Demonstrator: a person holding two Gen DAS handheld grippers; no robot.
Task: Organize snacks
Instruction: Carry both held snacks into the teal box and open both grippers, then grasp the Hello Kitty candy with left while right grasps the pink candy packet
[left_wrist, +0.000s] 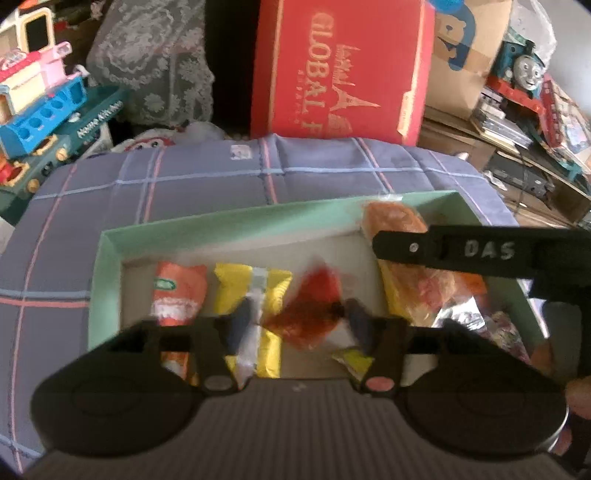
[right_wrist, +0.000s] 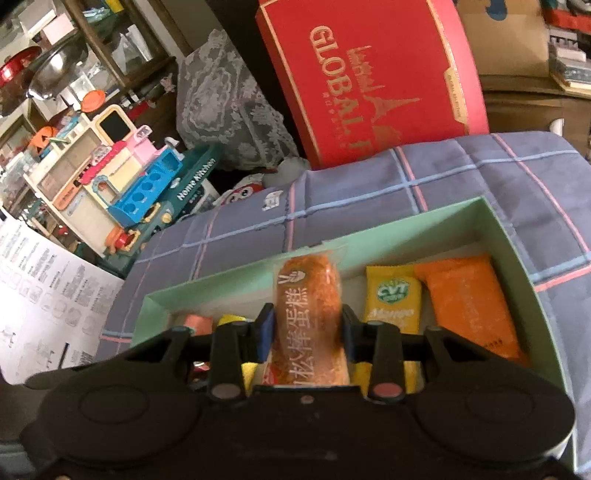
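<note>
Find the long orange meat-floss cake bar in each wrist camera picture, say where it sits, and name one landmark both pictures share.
Left wrist view: the cake bar lies upper right, over the green box's far wall, partly behind the other gripper's black finger.
Right wrist view: the cake bar stands centre, between the right gripper's blue-padded fingers.
Shared landmark: the red GLOBAL gift box behind the checked cloth.
</note>
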